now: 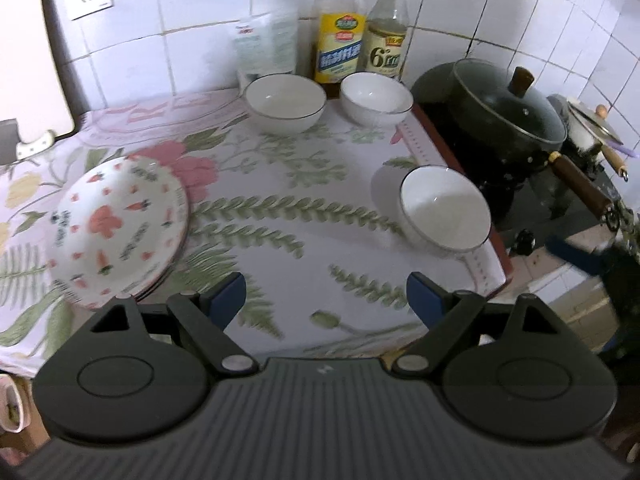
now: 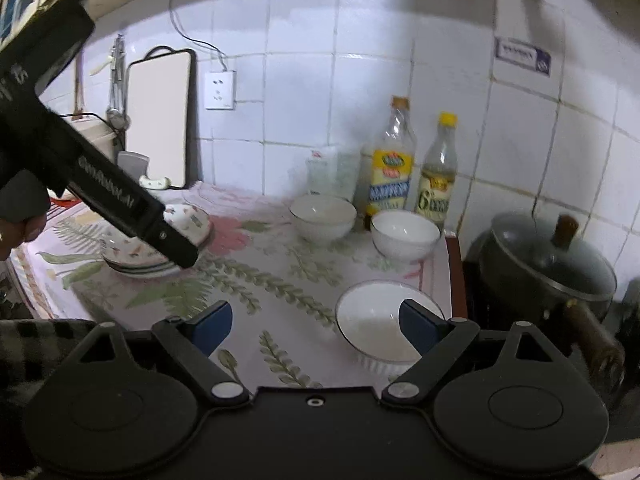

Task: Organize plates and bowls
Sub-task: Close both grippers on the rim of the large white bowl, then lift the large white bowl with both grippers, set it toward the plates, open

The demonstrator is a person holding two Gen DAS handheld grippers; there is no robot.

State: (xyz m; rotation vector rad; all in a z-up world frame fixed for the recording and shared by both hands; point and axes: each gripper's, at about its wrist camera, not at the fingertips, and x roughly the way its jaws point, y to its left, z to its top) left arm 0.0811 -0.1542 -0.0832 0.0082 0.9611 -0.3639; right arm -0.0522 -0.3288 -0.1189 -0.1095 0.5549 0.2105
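Floral cloth (image 1: 280, 216) covers the counter and carries all the crockery, so the progress of the tidying can be read from how things lie on it. Largest of the task's pieces is the stack of patterned plates (image 1: 120, 228) at the left of the cloth, already piled one on another with the carrot-print one on top, which suggests that the plates are gathered. Three white bowls remain apart and unstacked: one bowl (image 1: 285, 102) sits at the back in front of the yellow-labelled bottle (image 1: 340, 40), a second back bowl (image 1: 376, 98) stands just beside it, and the near bowl (image 1: 444, 212) rests alone by the cloth's right edge, next to the dark lidded pot (image 1: 504, 120) on the stove. Nesting these bowls looks like the work that is left, so the task seems roughly half done. Neither tool carries anything. In its own view the right gripper (image 2: 316, 328) has its jaws spread wide with nothing between them, and its right pad shows in front of the near bowl; whether it touches the bowl cannot be told. The left gripper (image 1: 326, 300) is likewise spread wide and empty, hanging over bare cloth between the plates and the near bowl.
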